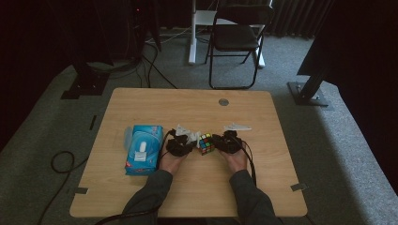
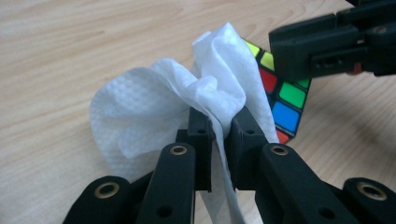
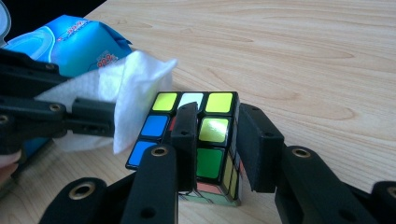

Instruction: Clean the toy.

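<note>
A Rubik's cube [image 1: 205, 143] sits on the wooden table [image 1: 187, 103] between the two hands. My right gripper [image 3: 217, 116] is shut on the cube [image 3: 212, 130], one jaw lying across its top face and the other against its right side. My left gripper [image 2: 222, 123] is shut on a crumpled white wipe [image 2: 154, 102], which it holds against the cube [image 2: 285, 100] on the side away from the right gripper [image 2: 322, 46]. In the high view the left gripper [image 1: 187, 138] and the right gripper [image 1: 218, 142] face each other across the cube.
A blue pack of wipes [image 1: 143, 149] lies on the table left of my left hand, and its corner [image 3: 70, 42] is in the right gripper view. A grey cable cap [image 1: 224, 101] sits near the far edge. A black folding chair [image 1: 237, 37] stands beyond the table.
</note>
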`<state>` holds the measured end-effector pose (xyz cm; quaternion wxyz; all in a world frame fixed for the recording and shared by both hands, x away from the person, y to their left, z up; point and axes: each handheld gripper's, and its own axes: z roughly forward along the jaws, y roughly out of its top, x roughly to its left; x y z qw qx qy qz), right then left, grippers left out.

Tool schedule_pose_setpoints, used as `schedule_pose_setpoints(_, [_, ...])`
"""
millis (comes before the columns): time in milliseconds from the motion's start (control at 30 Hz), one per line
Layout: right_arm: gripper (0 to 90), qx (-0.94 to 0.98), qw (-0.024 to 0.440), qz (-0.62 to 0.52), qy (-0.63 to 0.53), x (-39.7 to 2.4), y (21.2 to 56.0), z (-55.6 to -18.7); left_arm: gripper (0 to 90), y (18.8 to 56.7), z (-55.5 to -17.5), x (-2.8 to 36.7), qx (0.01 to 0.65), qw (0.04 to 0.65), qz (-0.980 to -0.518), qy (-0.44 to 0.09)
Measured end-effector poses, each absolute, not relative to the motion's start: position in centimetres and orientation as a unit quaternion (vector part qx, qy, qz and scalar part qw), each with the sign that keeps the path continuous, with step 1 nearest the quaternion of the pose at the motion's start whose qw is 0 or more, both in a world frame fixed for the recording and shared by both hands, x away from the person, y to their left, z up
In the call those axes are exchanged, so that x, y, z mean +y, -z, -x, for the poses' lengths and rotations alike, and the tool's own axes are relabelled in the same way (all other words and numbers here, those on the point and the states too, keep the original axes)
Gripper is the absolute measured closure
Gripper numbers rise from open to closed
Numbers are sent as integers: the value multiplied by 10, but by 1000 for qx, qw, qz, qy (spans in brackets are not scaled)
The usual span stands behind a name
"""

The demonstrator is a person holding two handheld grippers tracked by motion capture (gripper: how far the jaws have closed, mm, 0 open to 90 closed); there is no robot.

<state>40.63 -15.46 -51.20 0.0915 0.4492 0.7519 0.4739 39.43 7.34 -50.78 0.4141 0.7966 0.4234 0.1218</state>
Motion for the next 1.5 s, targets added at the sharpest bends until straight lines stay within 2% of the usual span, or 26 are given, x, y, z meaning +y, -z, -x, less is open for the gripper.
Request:
schedule_pose_setpoints(233, [699, 752, 93, -449, -473, -154, 512, -406, 819, 519, -408, 72, 445, 393, -796, -120])
schedule_pose_setpoints(467, [700, 752, 93, -450, -473, -154, 512, -405, 826, 517, -392, 66, 426, 392, -806, -124])
schedule_pose_setpoints(667, [700, 752, 94, -450, -473, -154, 512, -405, 821, 519, -375, 62, 378, 393, -829, -125])
schedule_pose_setpoints(1033, [697, 750, 95, -450, -474, -153, 512, -405, 811, 516, -395, 70, 415, 404, -806, -122])
schedule_pose_setpoints(1367, [701, 749, 95, -451, -476, -153, 512, -404, 817, 531, -371, 62, 397, 401, -819, -103])
schedule_pose_setpoints(1500, [704, 749, 96, -451, -476, -152, 512, -405, 814, 532, -370, 56, 383, 381, -834, -112])
